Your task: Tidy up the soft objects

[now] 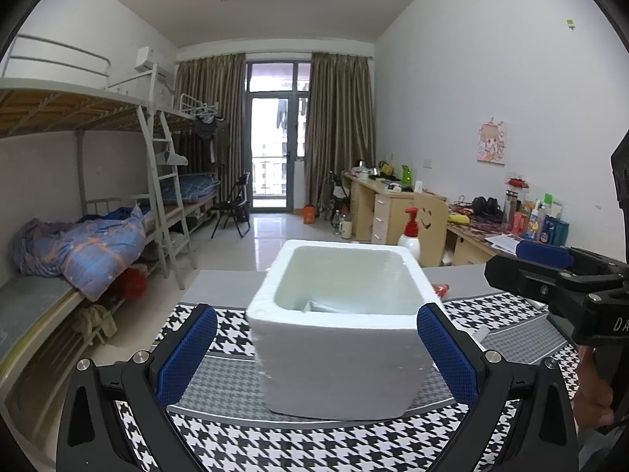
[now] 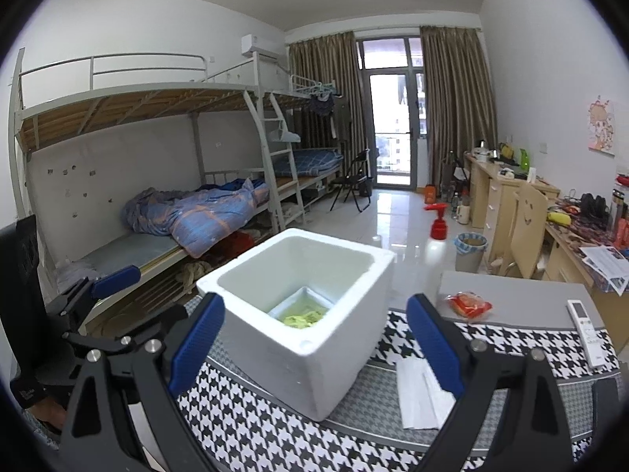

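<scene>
2 close wrist views, left and right, both facing the foam box point(image 1: 338, 338) point(image 2: 310, 314) toward the balcony door point(image 1: 273, 149).

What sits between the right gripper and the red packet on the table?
In the right wrist view, the right gripper is open; between its right finger and the red packet only bare houndstooth cloth and grey tabletop show. The white tissue lies nearer.

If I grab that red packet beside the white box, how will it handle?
The red packet looks crinkly and puffy, so it probably gives under the pads. Likely light. Its glossy wrap may slip. Right gripper is open, holding nothing.
</scene>
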A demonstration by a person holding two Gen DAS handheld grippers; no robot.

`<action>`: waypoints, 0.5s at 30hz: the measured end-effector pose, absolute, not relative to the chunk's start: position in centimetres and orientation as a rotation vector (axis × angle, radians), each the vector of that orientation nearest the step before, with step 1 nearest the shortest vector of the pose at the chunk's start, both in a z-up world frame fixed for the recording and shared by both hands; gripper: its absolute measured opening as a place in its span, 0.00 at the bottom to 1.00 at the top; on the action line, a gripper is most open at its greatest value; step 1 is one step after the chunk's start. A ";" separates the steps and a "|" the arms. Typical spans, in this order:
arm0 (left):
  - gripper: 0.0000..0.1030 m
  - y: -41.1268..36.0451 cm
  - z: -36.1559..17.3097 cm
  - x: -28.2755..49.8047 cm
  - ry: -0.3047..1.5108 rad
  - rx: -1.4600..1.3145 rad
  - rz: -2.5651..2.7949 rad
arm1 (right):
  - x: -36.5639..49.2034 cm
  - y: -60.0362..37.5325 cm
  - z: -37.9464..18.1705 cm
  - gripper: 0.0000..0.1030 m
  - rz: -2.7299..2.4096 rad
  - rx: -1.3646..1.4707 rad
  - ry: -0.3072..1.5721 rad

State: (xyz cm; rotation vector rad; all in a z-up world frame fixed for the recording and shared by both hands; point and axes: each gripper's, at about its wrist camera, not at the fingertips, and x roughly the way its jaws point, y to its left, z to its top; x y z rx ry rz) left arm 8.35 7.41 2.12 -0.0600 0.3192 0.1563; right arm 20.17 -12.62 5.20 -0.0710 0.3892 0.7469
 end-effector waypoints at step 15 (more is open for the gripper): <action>0.99 4.3 2.9 8.3 0.298 -0.046 0.058 | 19.9 -16.9 5.7 0.93 0.641 -0.032 0.374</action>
